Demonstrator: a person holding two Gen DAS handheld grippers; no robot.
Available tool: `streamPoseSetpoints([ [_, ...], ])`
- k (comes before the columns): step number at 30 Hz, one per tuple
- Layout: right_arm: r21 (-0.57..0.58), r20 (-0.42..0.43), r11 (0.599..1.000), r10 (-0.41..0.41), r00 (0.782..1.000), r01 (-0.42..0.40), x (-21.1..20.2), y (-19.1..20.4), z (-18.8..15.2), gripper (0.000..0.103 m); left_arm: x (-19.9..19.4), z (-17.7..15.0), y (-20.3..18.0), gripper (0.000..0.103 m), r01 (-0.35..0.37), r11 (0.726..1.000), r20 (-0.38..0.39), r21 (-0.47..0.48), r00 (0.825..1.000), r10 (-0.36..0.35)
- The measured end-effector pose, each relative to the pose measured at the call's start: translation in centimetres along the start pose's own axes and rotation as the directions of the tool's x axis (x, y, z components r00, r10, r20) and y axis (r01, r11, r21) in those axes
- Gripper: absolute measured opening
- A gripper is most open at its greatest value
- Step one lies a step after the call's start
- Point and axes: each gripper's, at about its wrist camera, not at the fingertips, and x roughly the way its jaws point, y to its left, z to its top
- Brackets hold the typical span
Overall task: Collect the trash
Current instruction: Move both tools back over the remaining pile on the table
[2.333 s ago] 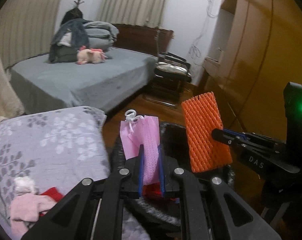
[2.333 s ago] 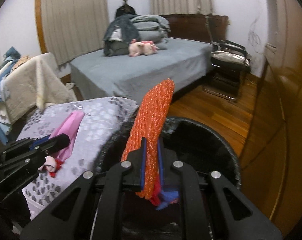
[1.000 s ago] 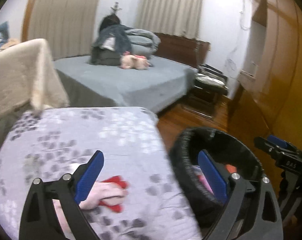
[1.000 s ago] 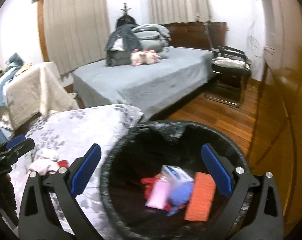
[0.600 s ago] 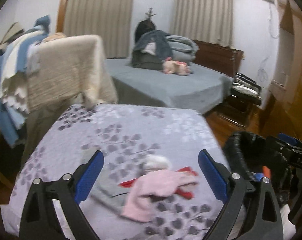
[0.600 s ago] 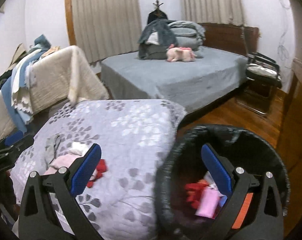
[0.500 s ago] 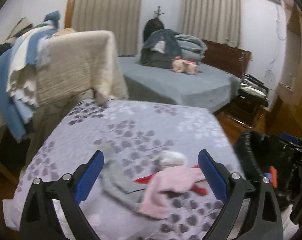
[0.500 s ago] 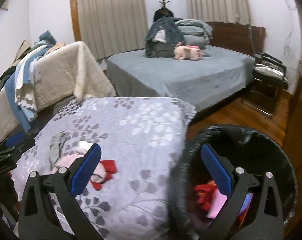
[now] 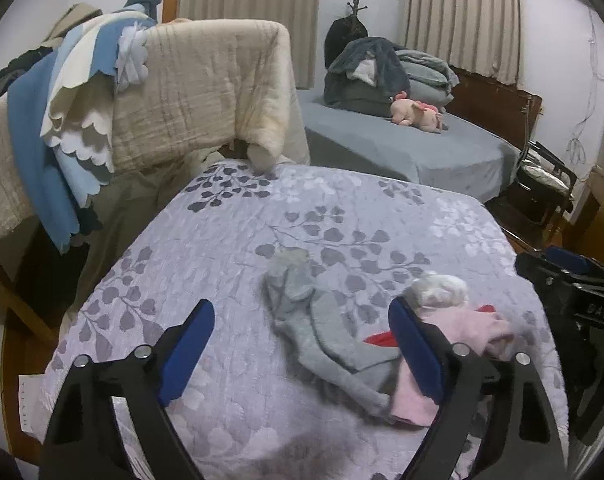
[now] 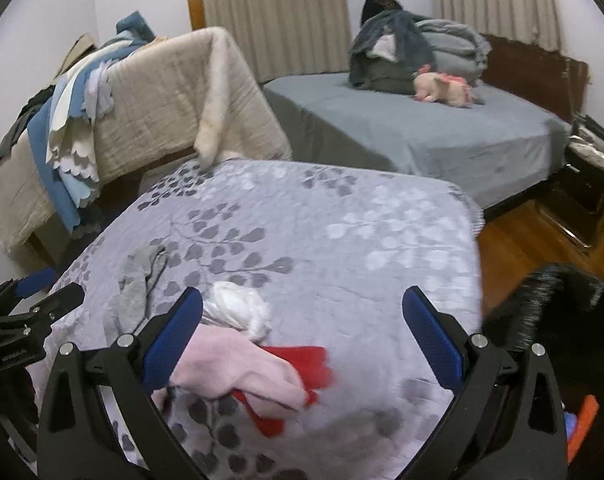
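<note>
A grey sock (image 9: 321, 328) (image 10: 136, 288), a pink sock (image 9: 457, 340) (image 10: 238, 376), a red piece (image 10: 302, 364) (image 9: 379, 338) and a white crumpled wad (image 10: 238, 308) (image 9: 441, 288) lie on the floral-covered table (image 9: 302, 216) (image 10: 341, 220). My left gripper (image 9: 302, 344) is open and empty, just above the grey sock. My right gripper (image 10: 302, 340) is open and empty over the pink and red pieces. The black-lined trash bin (image 10: 557, 304) stands at the right, with an orange piece (image 10: 581, 424) inside.
A chair draped with beige and blue cloths (image 9: 142, 92) (image 10: 142, 100) stands behind the table. A grey bed (image 9: 401, 148) (image 10: 421, 128) with a clothes pile and a pink plush toy (image 9: 415, 114) lies beyond. A dark chair (image 9: 545, 184) is at the right.
Both grippers opened and dropped the pink and orange foam nets into the bin. Both then swung left from the bin to over the clothes on the table.
</note>
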Motion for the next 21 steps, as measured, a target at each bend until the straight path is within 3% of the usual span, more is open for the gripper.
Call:
streamPoseSetpoints([
  [5, -0.024, -0.045, 0.999, 0.021, 0.999, -0.022, 2.9, 1.6, 0.0, 0.096, 0.9, 0.1, 1.1, 0.086, -0.017, 1.000, -0.002, -0.023, 1.000, 0.017],
  [8, -0.032, -0.077, 0.999, 0.036, 0.996, -0.038, 4.3, 2.2, 0.0, 0.084, 1.5, 0.2, 1.7, 0.086, -0.025, 0.999, -0.005, -0.036, 1.000, 0.025],
  [15, -0.040, -0.144, 0.997, 0.065, 0.987, -0.072, 6.6, 3.0, -0.4, 0.075, 2.0, 0.2, 2.3, 0.085, -0.017, 0.998, -0.013, -0.056, 1.000, 0.016],
  [21, -0.040, -0.199, 0.992, 0.111, 0.974, -0.121, 7.6, 3.5, -1.0, 0.046, 2.3, 0.0, 2.1, 0.084, -0.001, 0.998, -0.019, -0.064, 1.000, 0.000],
])
